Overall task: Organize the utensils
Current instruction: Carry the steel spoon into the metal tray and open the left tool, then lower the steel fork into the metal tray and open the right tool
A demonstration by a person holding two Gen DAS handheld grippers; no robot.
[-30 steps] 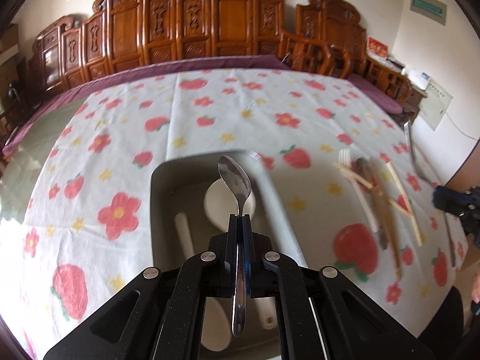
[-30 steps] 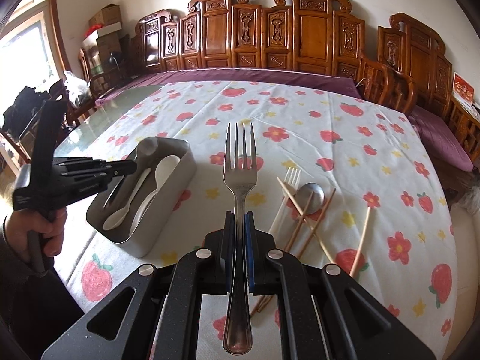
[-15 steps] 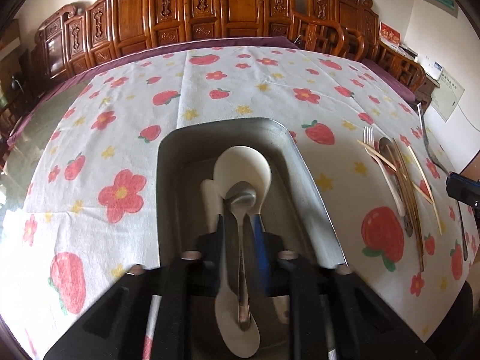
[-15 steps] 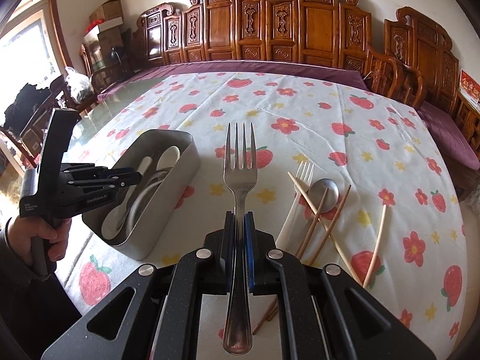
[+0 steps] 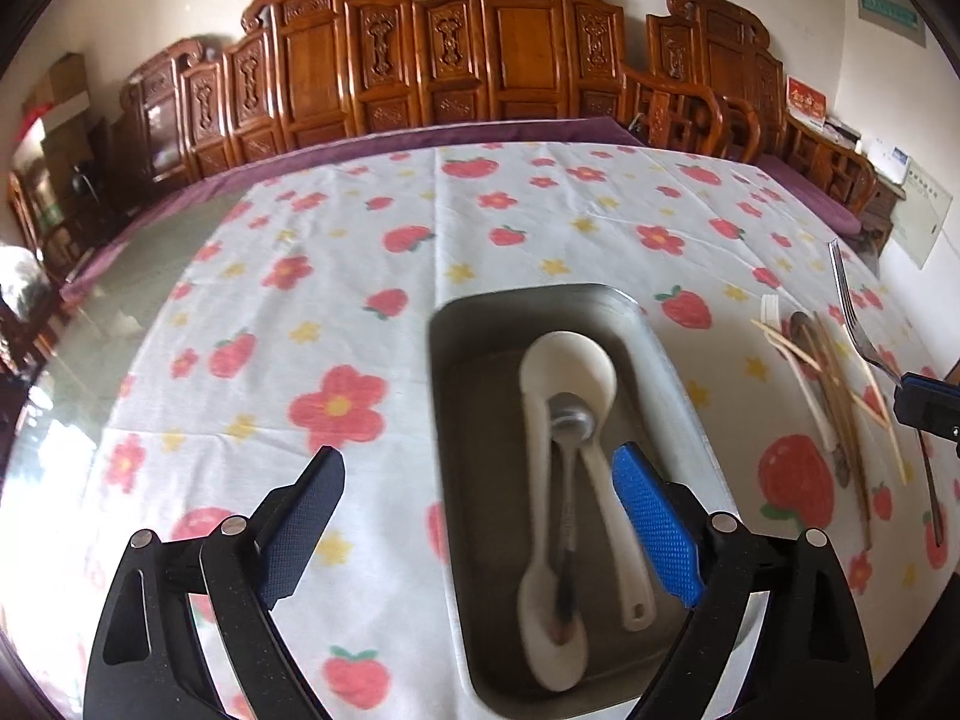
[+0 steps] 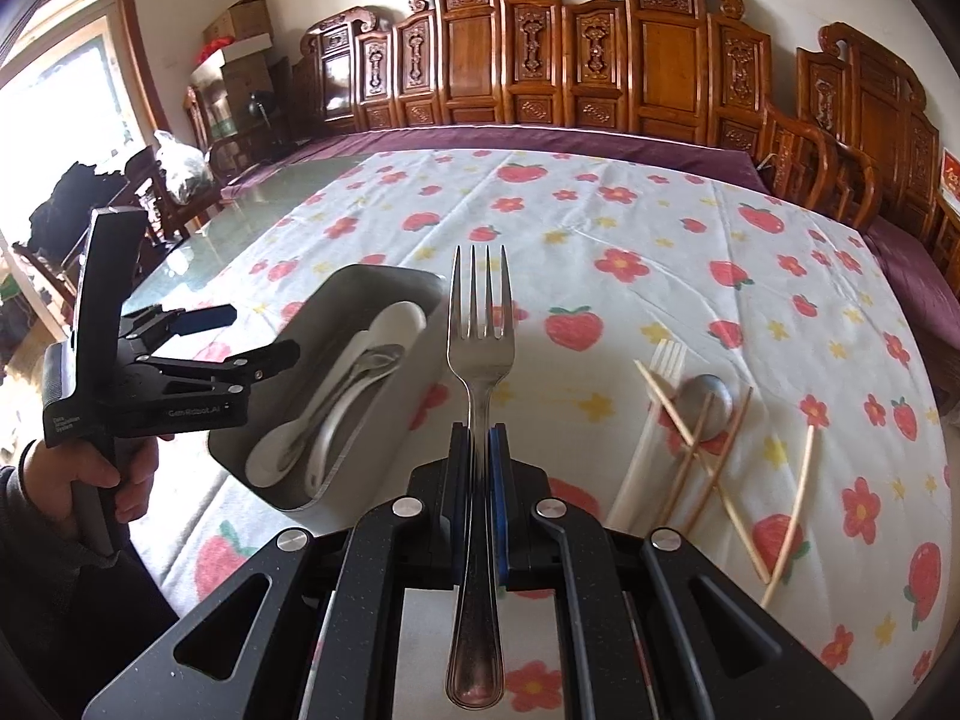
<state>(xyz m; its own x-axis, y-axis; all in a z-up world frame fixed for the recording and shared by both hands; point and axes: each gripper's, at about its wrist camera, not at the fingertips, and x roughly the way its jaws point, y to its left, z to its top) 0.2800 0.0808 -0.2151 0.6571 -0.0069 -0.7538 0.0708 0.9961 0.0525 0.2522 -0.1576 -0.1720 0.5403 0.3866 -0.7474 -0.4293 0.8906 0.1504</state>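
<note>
Carved wooden chairs ringed the counter (image 6: 630, 222), spread with a strawberry-print cloth. On it sat a metal tray (image 6: 384, 408), long axis running away from the person, holding white spoons and a steel spoon (image 5: 567, 480) laid lengthwise along it.

The right tongs (image 6: 479, 462) were clamped tight on a fork (image 6: 480, 330), gripped at the neck, tines pointing forward and the handle trailing back toward the wrist. The tray lay ahead and to the left of these tongs, its near corner just beside them, so the fork's long axis already ran roughly parallel to the tray's. A leftward shift would likely bring it over the opening.

The left tongs (image 5: 480, 534) hung spread wide and empty, straddling the tray's left wall from above, the steel spoon lying free between and below the fingers. They may need to clear out for the fork.

Still loose to the right lay a white fork (image 6: 654, 414), a second steel spoon (image 6: 711, 399) and chopsticks (image 6: 714, 480), crossed in a heap.
</note>
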